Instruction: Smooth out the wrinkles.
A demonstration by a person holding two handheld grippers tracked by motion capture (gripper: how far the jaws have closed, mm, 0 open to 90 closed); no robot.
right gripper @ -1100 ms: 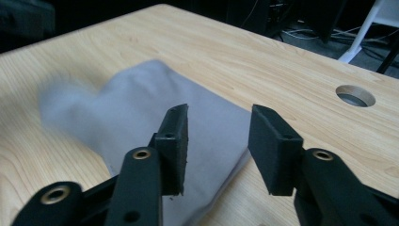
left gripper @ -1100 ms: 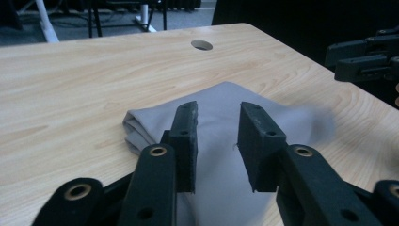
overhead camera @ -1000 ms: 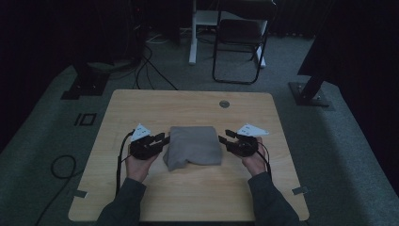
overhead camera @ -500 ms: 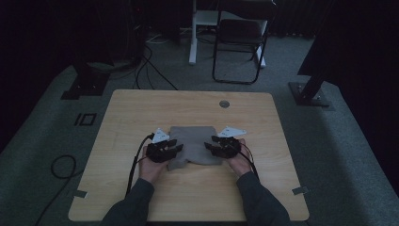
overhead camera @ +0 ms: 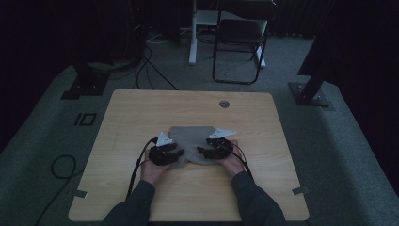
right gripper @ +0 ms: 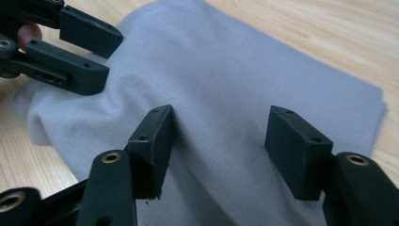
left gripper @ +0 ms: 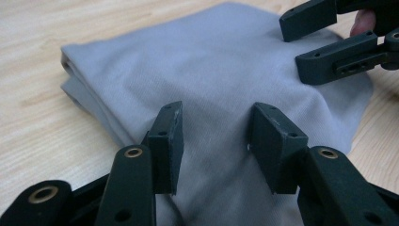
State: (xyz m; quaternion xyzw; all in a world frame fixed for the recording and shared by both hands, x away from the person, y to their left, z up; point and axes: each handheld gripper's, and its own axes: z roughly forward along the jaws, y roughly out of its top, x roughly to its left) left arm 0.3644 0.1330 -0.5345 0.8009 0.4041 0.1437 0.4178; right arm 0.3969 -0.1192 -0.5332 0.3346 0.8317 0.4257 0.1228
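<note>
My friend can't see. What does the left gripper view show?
A folded grey cloth lies on a wooden table. The left tool is open over it, and the right tool is open at the far corner.

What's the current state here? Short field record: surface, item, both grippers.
surface: light wooden table
item: folded grey knit cloth, lying flat near the person's edge of the table
left gripper: fingers apart over the cloth, just been opening, nothing pinched
right gripper: fingers apart over the cloth, just been opening, nothing pinched
layout: grippers face each other from opposite sides of the cloth
</note>
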